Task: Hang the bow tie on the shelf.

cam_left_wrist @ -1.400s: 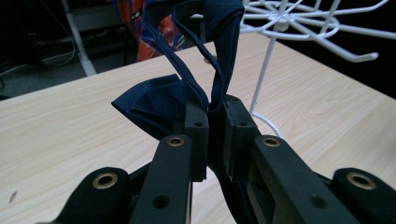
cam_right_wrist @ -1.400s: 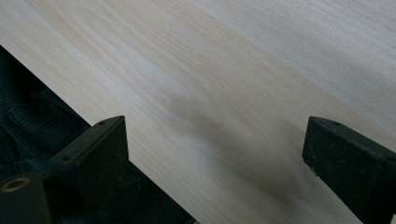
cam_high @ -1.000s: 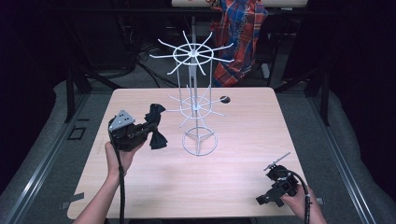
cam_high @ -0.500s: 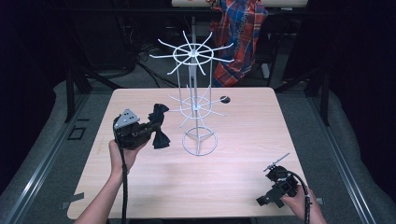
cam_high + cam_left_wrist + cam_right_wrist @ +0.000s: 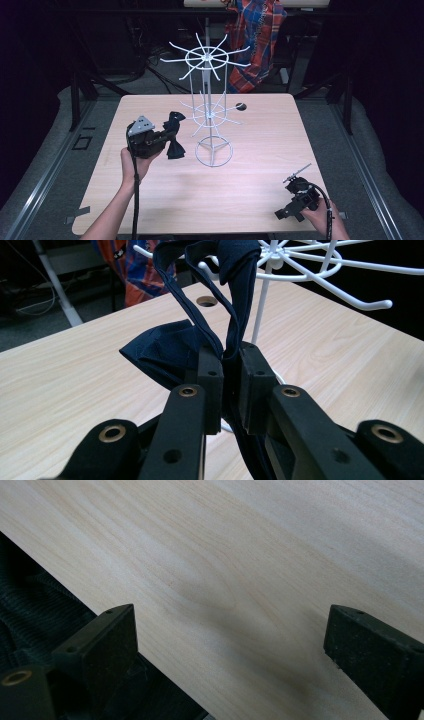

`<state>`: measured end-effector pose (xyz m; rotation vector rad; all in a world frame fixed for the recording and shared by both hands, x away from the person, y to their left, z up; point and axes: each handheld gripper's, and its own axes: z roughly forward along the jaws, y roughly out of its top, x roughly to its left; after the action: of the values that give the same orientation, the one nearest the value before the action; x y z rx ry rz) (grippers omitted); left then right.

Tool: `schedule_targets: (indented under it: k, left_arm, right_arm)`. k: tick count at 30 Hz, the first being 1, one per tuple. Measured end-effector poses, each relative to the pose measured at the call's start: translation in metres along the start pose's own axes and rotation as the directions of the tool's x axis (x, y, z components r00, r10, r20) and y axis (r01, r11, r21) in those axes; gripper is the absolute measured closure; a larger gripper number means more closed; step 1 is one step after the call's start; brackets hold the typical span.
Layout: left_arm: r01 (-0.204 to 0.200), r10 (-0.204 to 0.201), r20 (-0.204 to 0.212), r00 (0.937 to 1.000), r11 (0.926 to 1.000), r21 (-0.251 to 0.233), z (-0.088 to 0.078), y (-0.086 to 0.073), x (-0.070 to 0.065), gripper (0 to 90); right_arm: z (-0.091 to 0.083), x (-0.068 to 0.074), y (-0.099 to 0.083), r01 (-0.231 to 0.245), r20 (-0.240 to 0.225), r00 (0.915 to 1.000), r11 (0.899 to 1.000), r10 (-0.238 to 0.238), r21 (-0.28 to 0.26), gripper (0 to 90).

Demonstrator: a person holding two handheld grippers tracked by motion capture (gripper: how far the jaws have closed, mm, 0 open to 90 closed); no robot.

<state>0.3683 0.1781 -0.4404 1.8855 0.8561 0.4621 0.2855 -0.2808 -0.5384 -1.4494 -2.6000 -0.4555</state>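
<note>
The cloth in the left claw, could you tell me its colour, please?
Dark navy blue cloth, clearest in the left gripper view.

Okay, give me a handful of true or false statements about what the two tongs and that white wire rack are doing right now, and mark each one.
1. The left tongs are shut on the dark blue cloth. True.
2. The right tongs are clamped on the wire rack. False: their jaws stand wide apart over bare table, holding nothing.
3. The white wire rack stands upright on the table. True.
4. The cloth lies flat on the table on the person's right. False: it is held up beside the rack's lower tier of hooks, on the left.
5. The right tongs sit near the table's front right corner. True.
</note>
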Motion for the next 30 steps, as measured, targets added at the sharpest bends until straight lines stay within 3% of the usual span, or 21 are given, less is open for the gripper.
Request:
schedule_targets:
  k: [3, 9, 20, 30]
  left_arm:
    - [-0.007, 0.007, 0.009, 0.9999, 1.0, 0.004, 0.002, 0.0, -0.001, 81.8]
    - [-0.017, 0.017, 0.022, 0.9996, 0.9996, 0.025, 0.005, -0.001, -0.002, 81.8]
    - [-0.037, 0.034, 0.047, 0.9983, 0.9971, 0.066, 0.013, -0.003, -0.006, 81.9]
    - [-0.067, 0.063, 0.046, 0.9969, 0.9941, 0.085, 0.022, -0.003, -0.014, 81.9]
  right_arm:
    - [-0.001, -0.001, 0.0, 0.016, 0.009, 0.9998, 1.0, -0.016, 0.019, 6.7]
    - [0.0, 0.0, 0.0, -0.003, 0.004, 1.0, 1.0, 0.003, -0.002, 6.7]
    - [0.0, 0.0, 0.0, 0.007, -0.009, 0.9999, 1.0, -0.007, 0.009, 6.7]
    - [0.001, 0.0, 0.0, 0.001, -0.003, 1.0, 1.0, -0.001, 0.005, 6.8]
